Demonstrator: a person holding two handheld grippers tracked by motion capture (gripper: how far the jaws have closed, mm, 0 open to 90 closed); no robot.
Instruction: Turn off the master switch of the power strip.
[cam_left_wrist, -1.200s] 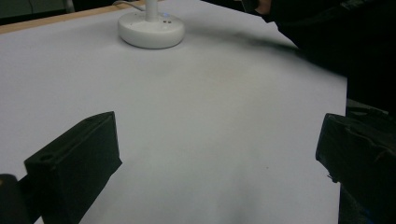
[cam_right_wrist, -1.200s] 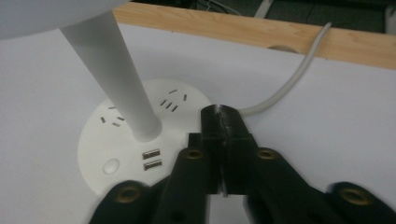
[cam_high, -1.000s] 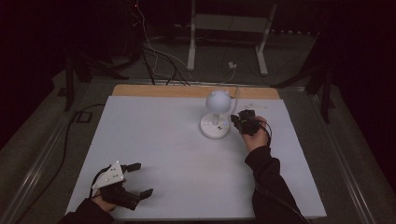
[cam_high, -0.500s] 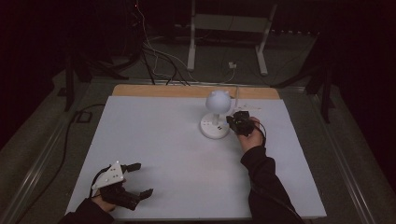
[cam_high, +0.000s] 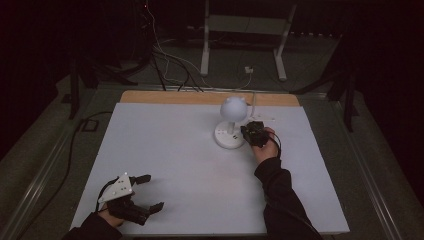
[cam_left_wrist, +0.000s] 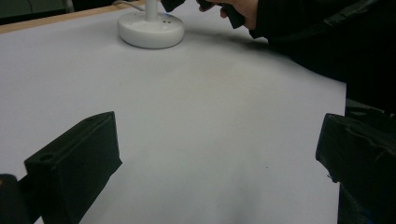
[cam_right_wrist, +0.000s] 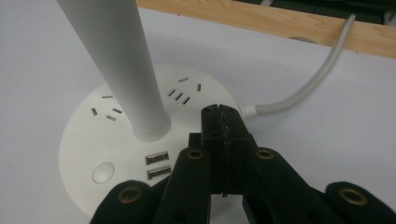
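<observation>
Since the clenched right gripper hovers over the lamp base at 3 o'clock — left gripper released — a hard jab could tip it.

left gripper: black, grey three-cornered plate | right gripper: black, brass screws | sleeves: dark

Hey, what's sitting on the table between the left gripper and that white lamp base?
Nothing: the high view shows bare white tabletop between the left gripper and lamp base.
</observation>
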